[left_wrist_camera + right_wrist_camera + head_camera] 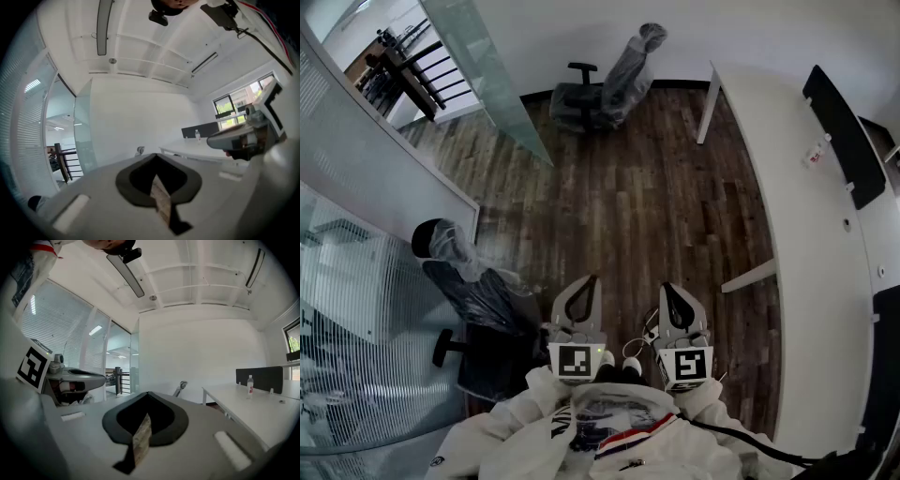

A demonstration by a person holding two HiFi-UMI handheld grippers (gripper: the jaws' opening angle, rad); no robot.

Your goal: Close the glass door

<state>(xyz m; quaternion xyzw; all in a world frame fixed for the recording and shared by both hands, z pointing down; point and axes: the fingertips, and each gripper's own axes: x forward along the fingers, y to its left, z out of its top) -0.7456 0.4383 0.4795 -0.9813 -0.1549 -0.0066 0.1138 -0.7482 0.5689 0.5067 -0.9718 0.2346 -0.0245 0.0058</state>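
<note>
Head view: looks steeply down on a wooden floor (619, 216); the person's white sleeves (517, 424) sit at the bottom edge.
Left hand-held gripper (590, 281): lower centre of frame. Jaws together, nothing held. The left gripper view (156, 158) shows only a thin slit of floor behind the tips.
Right hand-held gripper (667, 287): just right of the left one, not touching it. Jaws closed and empty, as the right gripper view (147, 396) also shows.
Glass door (492, 75): upper left of frame, standing open, angled into the room away from the glass wall and well apart from both grippers. Seen left of centre in the left gripper view (83, 133) and the right gripper view (134, 364).
Glass wall (356, 281): left edge of frame, with blinds.
Railing (412, 70): dark, beyond the doorway, upper left corner.
Top chair (605, 84): plastic-wrapped, top centre, near the door's free edge.
Side chair (478, 309): plastic-wrapped, lower left, beside the glass wall.
Desk (811, 244): white, along the right side. A dark partition screen (844, 131) is on it at upper right, with a water bottle (250, 384) in front of the screen.
</note>
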